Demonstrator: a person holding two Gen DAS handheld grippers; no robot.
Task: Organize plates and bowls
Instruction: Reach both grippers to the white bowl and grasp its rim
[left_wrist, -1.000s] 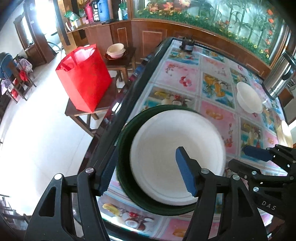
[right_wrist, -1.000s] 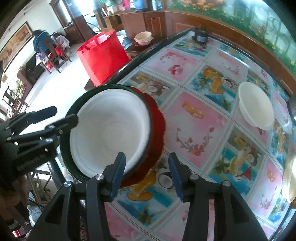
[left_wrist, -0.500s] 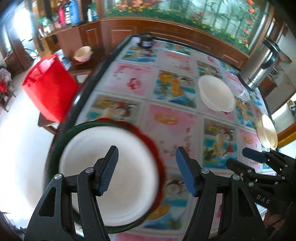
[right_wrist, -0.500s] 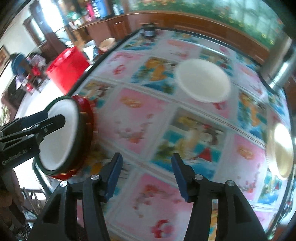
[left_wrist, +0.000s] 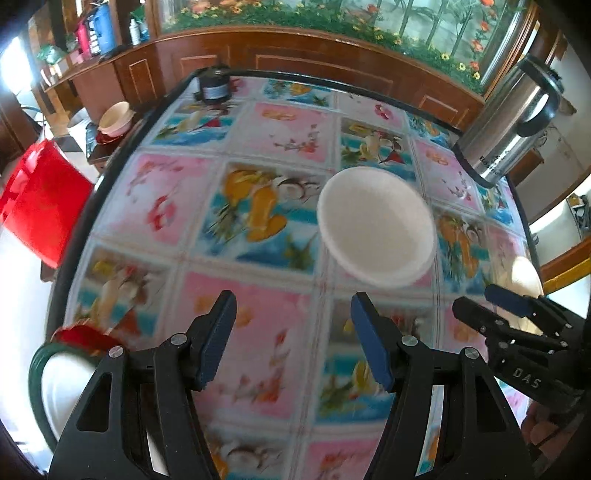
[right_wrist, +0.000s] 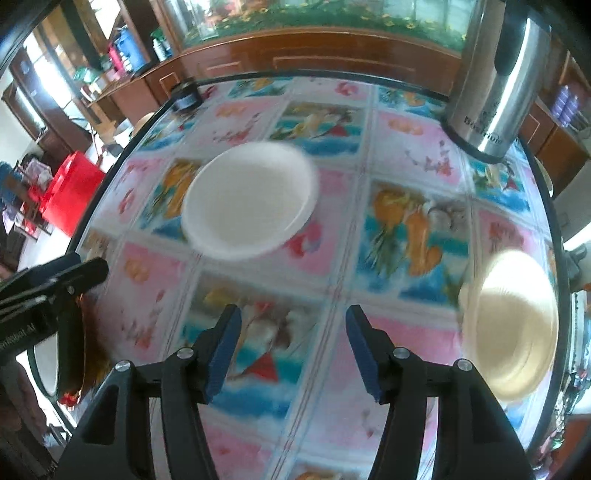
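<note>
While the stacked plates (left_wrist: 55, 384) are slipping to the lower left of the frame since a second ago, your right gripper (right_wrist: 291, 349) is opening wider, empty, and your left gripper (left_wrist: 291, 343) is hanging open, empty. Blurred, the white bowl (left_wrist: 375, 229) is sitting upright right of centre.
</note>
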